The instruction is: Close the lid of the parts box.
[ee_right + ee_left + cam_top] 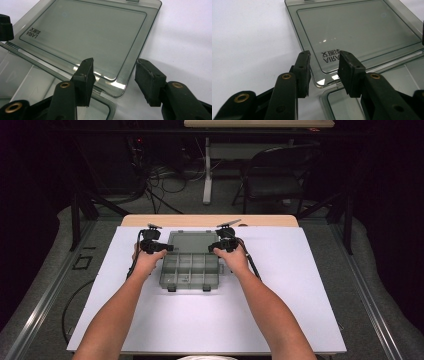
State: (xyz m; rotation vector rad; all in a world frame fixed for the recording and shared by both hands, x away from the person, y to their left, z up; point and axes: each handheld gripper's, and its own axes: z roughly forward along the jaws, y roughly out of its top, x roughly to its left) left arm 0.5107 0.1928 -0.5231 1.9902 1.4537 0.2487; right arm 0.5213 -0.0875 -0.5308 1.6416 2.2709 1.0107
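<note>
My left gripper [323, 65] has its jaws apart, pads off everything, straddling the near corner of the open lid [359, 30] where it hinges to the box base [342, 102]. My right gripper [113, 75] stands the same way, jaws spread over the lid's opposite hinge-side corner, nothing pinched.

From the high view, the smoky clear organiser box [190, 269] lies in the middle of the white board [280, 320], lid folded flat away from me, the divided tray nearer me, two dark latches on its front edge. My hands sit just beside its left and right sides. Nothing stands between the grippers and the box. A black chair [275, 175] and floor cables [165, 182] lie well beyond the table.

Mirrored print on the lid reads "AIRAJ" with characters I can't make out.
</note>
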